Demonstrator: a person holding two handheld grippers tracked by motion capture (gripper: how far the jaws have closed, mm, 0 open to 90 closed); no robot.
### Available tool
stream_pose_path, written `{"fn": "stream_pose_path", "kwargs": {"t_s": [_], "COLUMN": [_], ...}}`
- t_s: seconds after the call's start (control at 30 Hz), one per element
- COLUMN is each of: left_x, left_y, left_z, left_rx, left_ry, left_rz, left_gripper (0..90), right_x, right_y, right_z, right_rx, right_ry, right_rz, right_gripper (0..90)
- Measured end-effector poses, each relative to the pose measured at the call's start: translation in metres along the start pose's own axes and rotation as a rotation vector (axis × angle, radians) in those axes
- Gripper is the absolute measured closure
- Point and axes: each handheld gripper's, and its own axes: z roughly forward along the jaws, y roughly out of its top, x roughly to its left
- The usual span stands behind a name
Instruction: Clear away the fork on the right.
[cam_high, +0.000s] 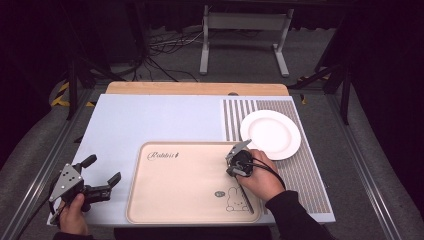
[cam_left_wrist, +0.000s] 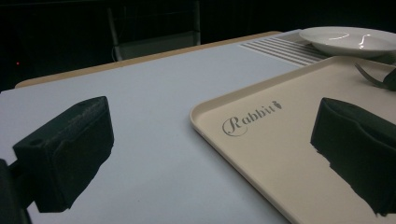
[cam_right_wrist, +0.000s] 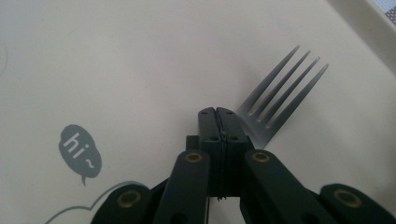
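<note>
Right gripper view: fork (cam_right_wrist: 280, 100) on the tray (cam_right_wrist: 116, 56).

The counter (cam_high: 150, 120) has a pale blue-white top with a wooden strip along its far edge. On it lie a beige tray (cam_high: 190, 185) (printed with "Rabbit" and a small rabbit drawing) near the front, and a striped mat (cam_high: 310, 175) at the right, bearing a white plate (cam_high: 270, 134).

Left hand-held gripper (cam_high: 102, 176): black jaws, grey three-cornered plate, trailing cable. Right hand-held gripper (cam_right_wrist: 218, 116): black links, brass-coloured pins. Black sleeve (cam_high: 295, 215).
</note>
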Motion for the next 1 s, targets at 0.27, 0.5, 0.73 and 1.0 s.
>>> {"fn": "stream_pose_path", "kwargs": {"t_s": [0.27,0.5,0.73,1.0], "left_x": [0.0,0.0,0.0,0.0], "left_y": [0.0,0.0,0.0,0.0], "left_z": [0.0,0.0,0.001,0.001], "left_rx": [0.001,0.001,-0.001,-0.004], "left_ry": [0.0,0.001,0.002,0.002], "left_rz": [-0.001,-0.001,-0.001,-0.003], "left_gripper": [0.1,0.1,0.1,0.1], "right_x": [-0.008,-0.013,-0.017,-0.021], "right_y": [-0.006,-0.01,-0.014,-0.018], "right_z": [-0.003,-0.005,-0.006,-0.009], "right_rx": [-0.008,-0.01,-0.014,-0.017], "right_ry": [-0.023,-0.034,-0.044,-0.057], "right_rz": [0.037,0.058,0.079,0.101], "right_gripper": [90.0,90.0,90.0,90.0]}}
